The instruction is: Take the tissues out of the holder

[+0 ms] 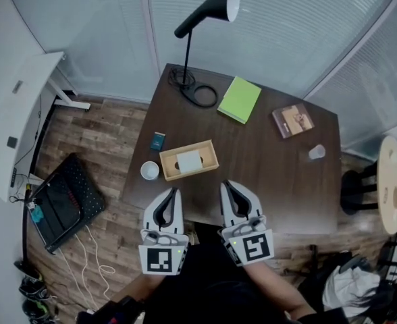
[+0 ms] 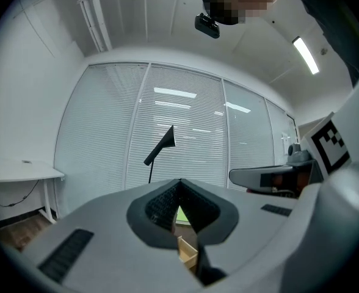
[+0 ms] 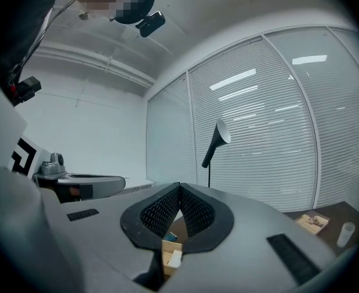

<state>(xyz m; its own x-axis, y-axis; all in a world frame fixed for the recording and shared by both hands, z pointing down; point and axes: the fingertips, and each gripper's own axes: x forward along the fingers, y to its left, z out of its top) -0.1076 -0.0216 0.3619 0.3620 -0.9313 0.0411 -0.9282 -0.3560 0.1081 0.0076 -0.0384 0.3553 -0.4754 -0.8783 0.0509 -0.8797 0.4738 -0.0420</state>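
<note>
An open wooden tissue holder (image 1: pixel 171 160) lies near the front edge of the dark table (image 1: pixel 279 174), with a white tissue (image 1: pixel 189 160) showing inside it. My left gripper (image 1: pixel 174 192) hovers just below the holder at the table's front edge, jaws shut and empty. A little to the holder's right, my right gripper (image 1: pixel 226 185) is shut and empty too. In the left gripper view the shut gripper (image 2: pixel 179 182) shows only a corner of the holder (image 2: pixel 187 253) below the tips. Looking along the shut right gripper (image 3: pixel 179 187), the holder (image 3: pixel 167 249) and tissue (image 3: pixel 176 259) lie ahead.
On the table stand a black lamp (image 1: pixel 205 12), a green book (image 1: pixel 240 99), a brown book (image 1: pixel 293 120), a clear cup (image 1: pixel 316 152), a white cup (image 1: pixel 150 171) and a small blue box (image 1: pixel 158 141). A round wooden stool (image 1: pixel 395 184) stands right, a white desk (image 1: pixel 16 120) left.
</note>
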